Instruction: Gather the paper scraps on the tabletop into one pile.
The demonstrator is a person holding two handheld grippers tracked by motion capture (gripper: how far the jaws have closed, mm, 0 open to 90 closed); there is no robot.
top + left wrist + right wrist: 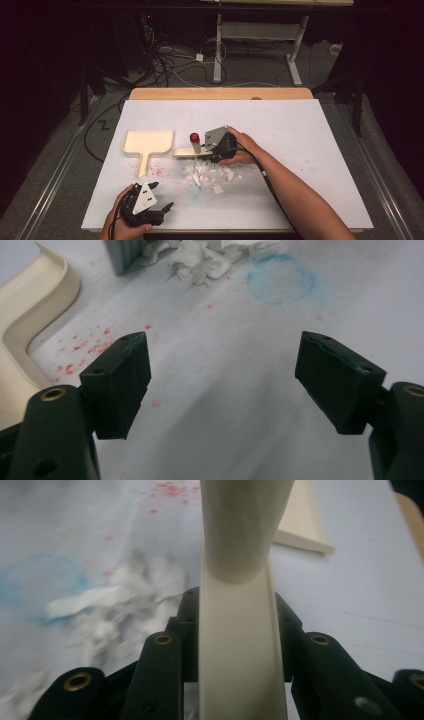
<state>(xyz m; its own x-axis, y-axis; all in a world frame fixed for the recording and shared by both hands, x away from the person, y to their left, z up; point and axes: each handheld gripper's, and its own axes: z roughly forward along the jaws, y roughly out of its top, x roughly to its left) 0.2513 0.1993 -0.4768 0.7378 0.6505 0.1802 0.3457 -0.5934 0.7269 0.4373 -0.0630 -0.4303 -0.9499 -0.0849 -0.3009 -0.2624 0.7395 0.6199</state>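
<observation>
We are clamping the cream brush (192, 148) by its handle in our right gripper (216, 150), holding it against the far edge of the pile of white paper scraps (209, 175). The cream dustpan (148, 142) is lying just left of that pile, near the brush. Our left gripper (159, 202) is resting nearer than the pile, jaws spread wide around nothing.
</observation>
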